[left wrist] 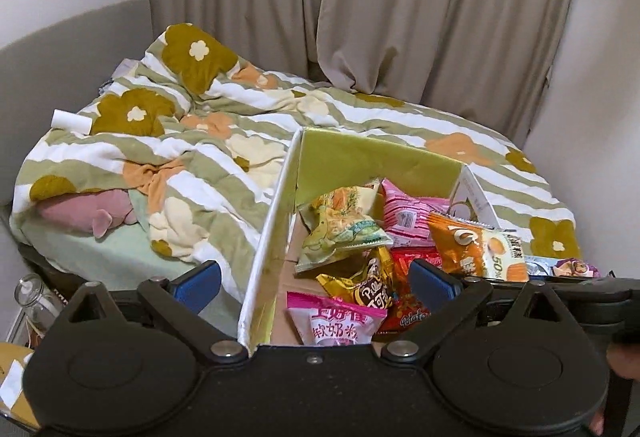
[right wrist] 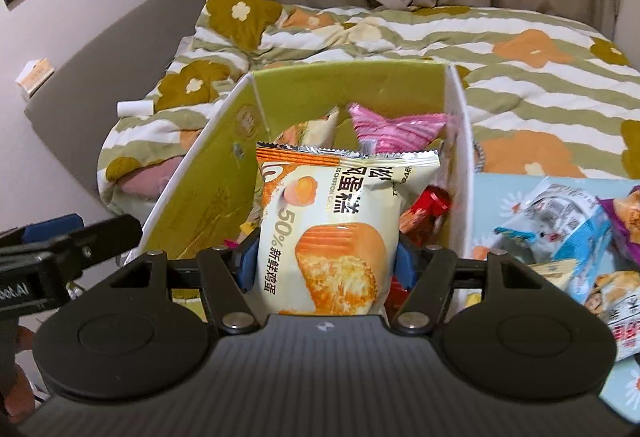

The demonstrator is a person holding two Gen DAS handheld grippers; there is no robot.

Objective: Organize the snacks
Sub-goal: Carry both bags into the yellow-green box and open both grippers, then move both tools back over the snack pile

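While a flowered quilt (left wrist: 224,141) covers the bed, a green-lined cardboard box (right wrist: 208,173) sits on it, full of snack packets. Over the box, the right gripper (right wrist: 324,263) is clamped on a chiffon cake packet (right wrist: 332,229), held upright between its blue pads. At the box's left wall, the left gripper (left wrist: 316,277) stands wide apart with nothing between its pads, above a pink packet (left wrist: 332,325)

Each gripper is built of matte black plastic. On the left gripper (left wrist: 316,279), two round discs, silver pivot screws and blue finger pads (left wrist: 434,279) are seen. On the right gripper (right wrist: 325,265), a ribbed black body, matching discs, silver screws and blue pads (right wrist: 405,263) are shown.
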